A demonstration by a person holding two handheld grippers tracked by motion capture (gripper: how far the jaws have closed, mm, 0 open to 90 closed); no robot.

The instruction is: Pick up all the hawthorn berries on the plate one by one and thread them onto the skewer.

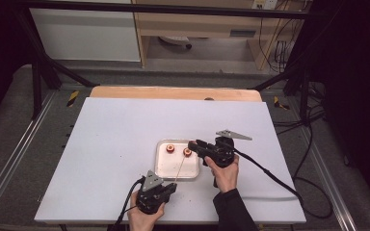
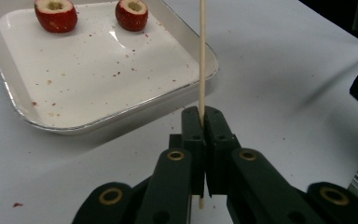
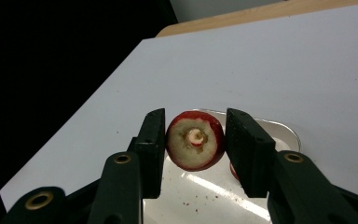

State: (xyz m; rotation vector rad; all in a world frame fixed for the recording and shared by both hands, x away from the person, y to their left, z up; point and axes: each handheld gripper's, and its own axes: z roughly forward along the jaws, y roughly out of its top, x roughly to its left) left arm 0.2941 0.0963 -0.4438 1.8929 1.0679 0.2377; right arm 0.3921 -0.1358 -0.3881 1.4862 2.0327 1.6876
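two red fruit halves (image 1: 171, 148) in one tray (image 1: 164, 168) on the white table (image 1: 111, 159): right gripper (image 3: 195, 140) clamps one, left gripper (image 2: 202, 122) pinches the skewer (image 2: 202, 60).

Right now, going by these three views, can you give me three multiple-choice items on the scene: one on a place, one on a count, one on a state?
1. Where is the wooden stick?
A. Lying flat in a tray
B. Between the jaws of the left gripper
C. On the bare table

2. How many red fruits does the high view show?
A. Two
B. Four
C. Six

3. How do the jaws of the right gripper stand?
A. Wide open with nothing between them
B. Closed on a spoon
C. Closed on one red fruit

Key:
1 B: the left gripper view shows the stick rising from between its shut jaws.
2 A: two red rounds sit at the tray's far end.
3 C: the right gripper view shows a cored fruit pressed between both jaws.
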